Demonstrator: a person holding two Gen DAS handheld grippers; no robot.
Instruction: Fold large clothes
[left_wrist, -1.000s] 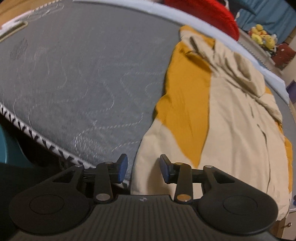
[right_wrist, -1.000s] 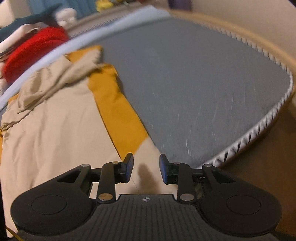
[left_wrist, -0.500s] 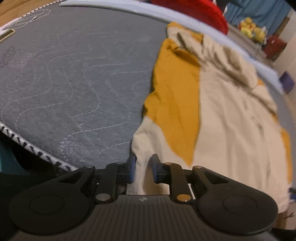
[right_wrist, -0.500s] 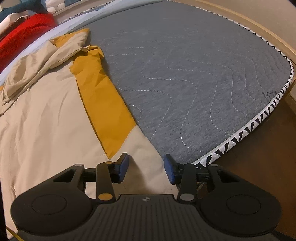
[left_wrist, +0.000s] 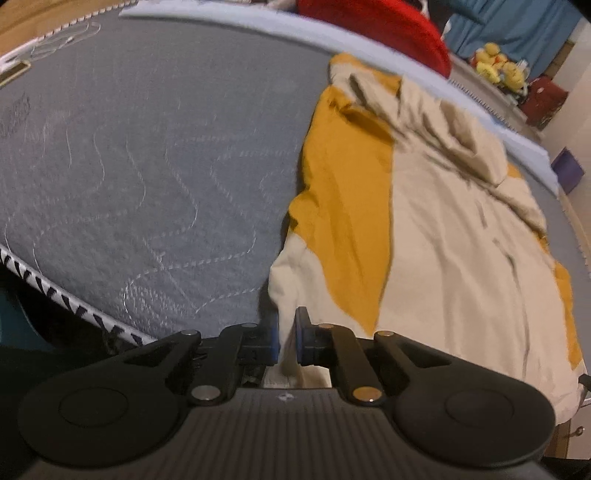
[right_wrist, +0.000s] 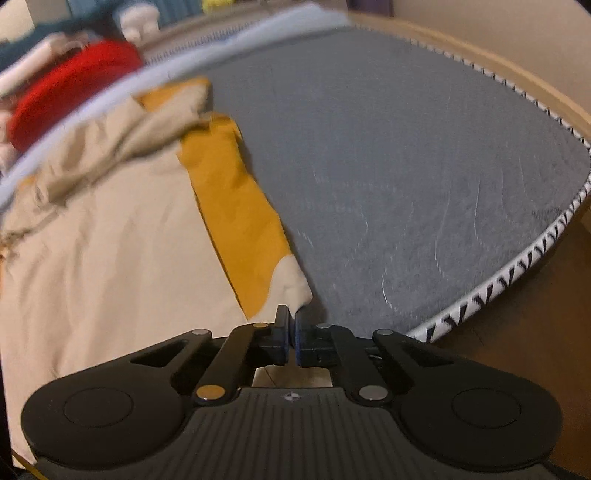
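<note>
Bedroom scene, a bed with a grey quilted mattress (left_wrist: 147, 177) and a red pillow (left_wrist: 376, 26) at the far edge, cream and mustard garment (left_wrist: 461, 240) spread flat on it with the hood end bunched up around 12 o'clock

It's a soft, floppy thing, light for its size I'd guess, so it'll sag and drag wherever it isn't held. Corners of the near hem look like the sensible place to take it, and that's where both hands are

Left gripper (left_wrist: 286, 338): jaws closing on the near left hem corner, cream cloth runs up between the pads, rest of the garment fans out towards 1 and 2 o'clock

Right gripper (right_wrist: 290, 339): pads pressed together, pinching the near right corner tip, which pokes out just above them, and the garment (right_wrist: 110, 258) stretches off towards 10 and 11 o'clock, bare mattress (right_wrist: 406, 166) at 1 o'clock
</note>
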